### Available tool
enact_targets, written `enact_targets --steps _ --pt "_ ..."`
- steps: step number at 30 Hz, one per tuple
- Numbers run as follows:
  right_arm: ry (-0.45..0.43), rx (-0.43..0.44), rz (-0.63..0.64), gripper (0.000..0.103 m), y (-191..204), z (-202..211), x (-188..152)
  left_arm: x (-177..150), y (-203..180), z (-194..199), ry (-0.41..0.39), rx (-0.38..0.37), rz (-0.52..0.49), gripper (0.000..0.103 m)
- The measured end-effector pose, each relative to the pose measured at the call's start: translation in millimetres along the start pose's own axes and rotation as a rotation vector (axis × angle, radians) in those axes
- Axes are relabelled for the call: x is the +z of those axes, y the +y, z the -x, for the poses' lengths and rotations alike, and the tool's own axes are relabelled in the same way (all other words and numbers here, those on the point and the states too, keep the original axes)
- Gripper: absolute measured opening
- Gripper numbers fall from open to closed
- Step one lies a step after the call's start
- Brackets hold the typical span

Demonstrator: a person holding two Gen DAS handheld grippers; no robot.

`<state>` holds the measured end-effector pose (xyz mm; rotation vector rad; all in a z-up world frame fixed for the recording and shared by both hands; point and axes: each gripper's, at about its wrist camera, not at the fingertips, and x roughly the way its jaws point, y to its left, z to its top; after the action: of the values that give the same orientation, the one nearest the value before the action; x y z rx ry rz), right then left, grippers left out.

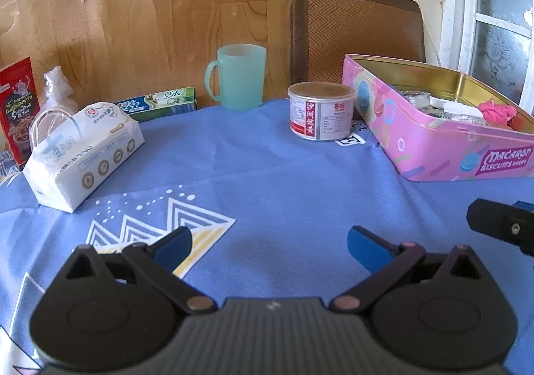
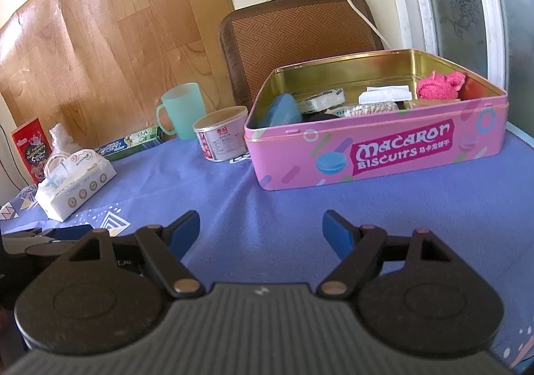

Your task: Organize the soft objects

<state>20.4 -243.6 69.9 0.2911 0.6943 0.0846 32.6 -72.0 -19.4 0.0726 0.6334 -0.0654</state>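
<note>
Blue tablecloth (image 2: pixel 300 208) — tissue pack (image 1: pixel 83 154) beyond left fingers (image 1: pixel 173 243).

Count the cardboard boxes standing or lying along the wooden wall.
2: a red snack box upright at far left, and a green toothpaste box lying beside the green mug. Others may be hidden.

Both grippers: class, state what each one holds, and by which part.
Nothing is held. The left gripper and right gripper are both open, with only tablecloth between their fingers.

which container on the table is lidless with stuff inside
The pink biscuit tin: soft items fill its open top. The round can is closed; the green mug shows nothing inside.
</note>
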Motion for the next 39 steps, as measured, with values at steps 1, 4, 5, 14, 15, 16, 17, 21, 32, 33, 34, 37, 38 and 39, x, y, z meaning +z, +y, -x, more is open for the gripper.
enact_targets --steps 1,4,5,14,15,16,17,21,32,33,34,37,38,39 --pt "0.0 0.0 0.0 0.083 0.1 0.0 0.0 -0.1 0.8 -0.2 0.0 0.001 0.004 0.103" --pt "0.003 0.001 0.003 0.083 -0.4 0.0 0.9 -0.2 1.9 -1.2 0.001 0.01 0.006 0.103" --pt "0.001 0.002 0.004 0.083 -0.5 0.1 1.4 -0.3 1.9 -1.5 0.003 0.01 0.005 0.103" --pt "-0.017 -0.004 0.021 0.083 0.5 -1.6 2.4 -0.6 0.8 -2.4 0.012 0.009 -0.003 0.103" --pt "-0.023 -0.007 0.023 0.083 -0.1 -1.1 2.6 -0.6 0.9 -2.3 0.012 0.007 -0.002 0.103" --pt "-0.028 -0.008 0.022 0.083 -1.1 -0.8 2.9 -0.5 0.8 -2.0 0.012 0.004 -0.002 0.103" --pt "-0.03 -0.007 0.018 0.084 -2.4 -0.9 3.0 -0.2 0.6 -1.8 0.014 0.001 -0.001 0.103" --pt "-0.028 -0.012 0.0 0.084 -5.8 -1.7 1.0 0.9 0.3 -1.7 0.033 -0.015 0.004 0.103" --pt "-0.036 0.01 -0.008 0.084 -6.4 0.1 2.4 0.4 -1.5 0.8 0.032 -0.019 -0.003 0.103" --pt "-0.035 0.013 -0.009 0.084 -6.4 0.4 2.4 0.4 -1.9 0.9 0.033 -0.02 -0.005 0.103" --pt "-0.035 0.015 -0.009 0.084 -6.2 0.7 2.6 0.4 -2.1 1.1 0.032 -0.021 -0.007 0.103" --pt "-0.041 0.015 0.0 0.084 -5.3 1.8 2.4 0.4 -3.4 1.5 0.034 -0.021 -0.012 0.103" --pt "-0.04 0.017 0.004 0.084 -5.3 1.7 2.4 0.4 -3.7 1.7 0.034 -0.019 -0.013 0.103" --pt "-0.038 0.021 0.005 0.084 -5.3 1.5 2.4 0.4 -4.0 2.1 0.034 -0.016 -0.013 0.103"
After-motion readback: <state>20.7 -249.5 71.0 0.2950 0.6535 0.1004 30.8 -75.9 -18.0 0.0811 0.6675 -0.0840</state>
